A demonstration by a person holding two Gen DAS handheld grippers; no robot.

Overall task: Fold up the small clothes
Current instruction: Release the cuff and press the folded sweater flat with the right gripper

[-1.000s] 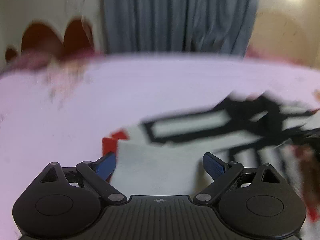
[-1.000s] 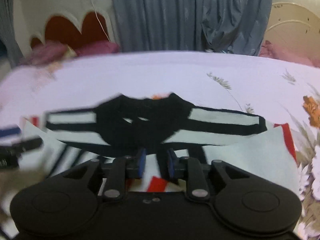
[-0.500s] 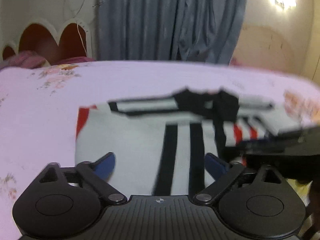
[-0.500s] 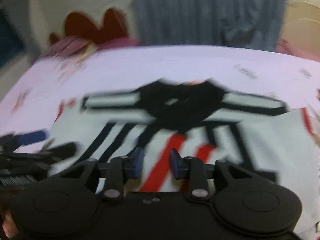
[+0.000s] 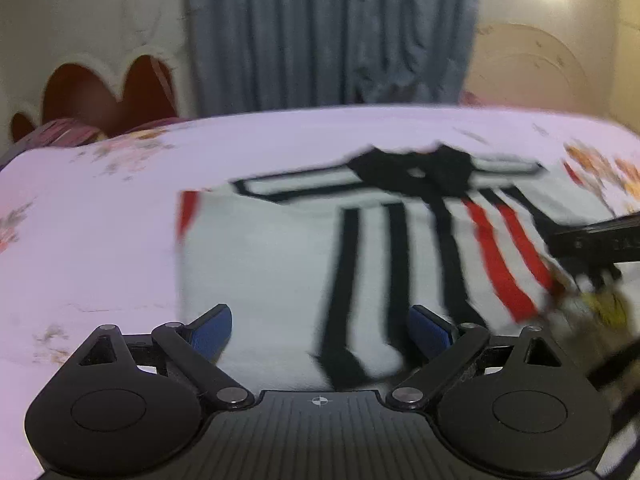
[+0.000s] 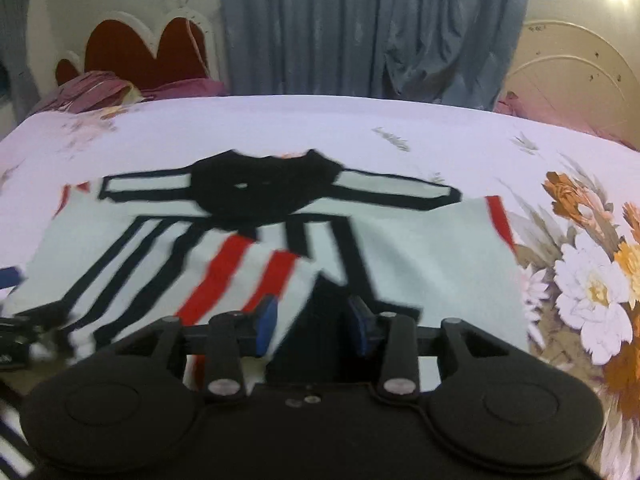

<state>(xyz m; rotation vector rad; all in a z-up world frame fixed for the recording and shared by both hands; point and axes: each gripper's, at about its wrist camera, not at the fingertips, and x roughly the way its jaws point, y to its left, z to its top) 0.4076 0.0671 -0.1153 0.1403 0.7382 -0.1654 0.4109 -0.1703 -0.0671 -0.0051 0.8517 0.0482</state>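
Observation:
A small white shirt (image 5: 260, 264) with black and red stripes and a black collar lies flat on the lilac bed sheet (image 5: 100, 240). My left gripper (image 5: 322, 328) hangs open over the shirt's near hem, with nothing pinched. In the right wrist view the shirt (image 6: 420, 248) fills the middle. My right gripper (image 6: 312, 320) sits low over its near edge with its jaws opening. A white cloth corner lies between the pads, and they do not press on it. The right gripper (image 5: 592, 240) shows at the left view's right edge. The left gripper (image 6: 12, 320) shows at the right view's left edge.
A red headboard (image 6: 148, 48) with a white scalloped rim and pink pillows (image 6: 100, 88) stand at the far left. Grey-blue curtains (image 6: 360, 28) hang behind the bed. A large flower print (image 6: 592, 280) covers the sheet to the right of the shirt.
The left gripper has swung from the shirt's left edge to over its striped middle. The right gripper has drawn back toward the near hem, and its pads have spread apart.

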